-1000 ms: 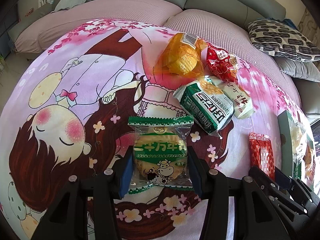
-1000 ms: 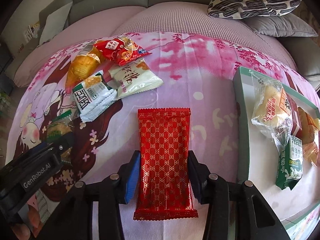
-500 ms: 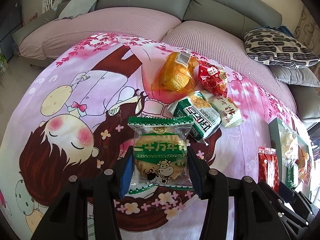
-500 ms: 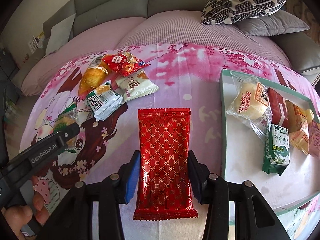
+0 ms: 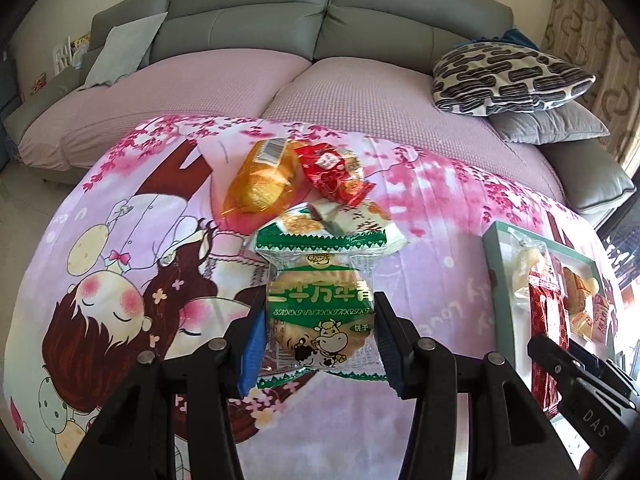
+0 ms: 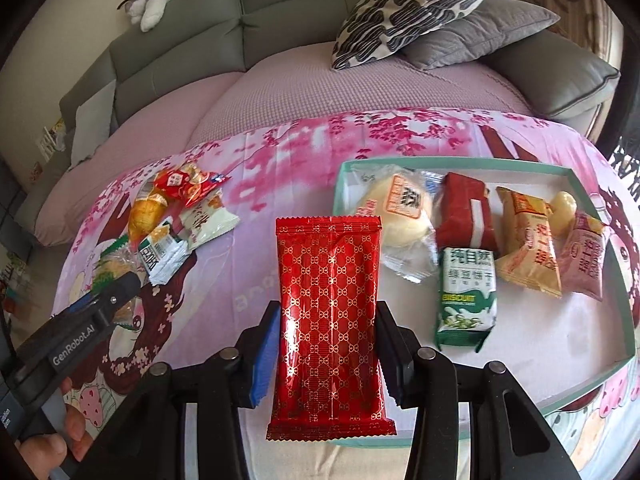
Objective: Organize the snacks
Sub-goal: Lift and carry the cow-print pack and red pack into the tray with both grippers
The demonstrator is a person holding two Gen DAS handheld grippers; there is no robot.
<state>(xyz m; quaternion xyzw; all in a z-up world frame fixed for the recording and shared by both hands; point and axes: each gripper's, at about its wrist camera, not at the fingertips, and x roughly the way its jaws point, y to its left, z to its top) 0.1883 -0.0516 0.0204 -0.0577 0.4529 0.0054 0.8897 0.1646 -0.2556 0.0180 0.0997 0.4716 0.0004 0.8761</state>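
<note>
right wrist view, red packet clamped between right tool jaws

**Snack layout on the cloth-covered surface**

A pile of loose snacks is seen left of centre in the right wrist view, on the printed cloth. A tray is placed at the right, with several packets laid inside it. A sofa is set behind, across the top, with cushions at upper right.
</note>
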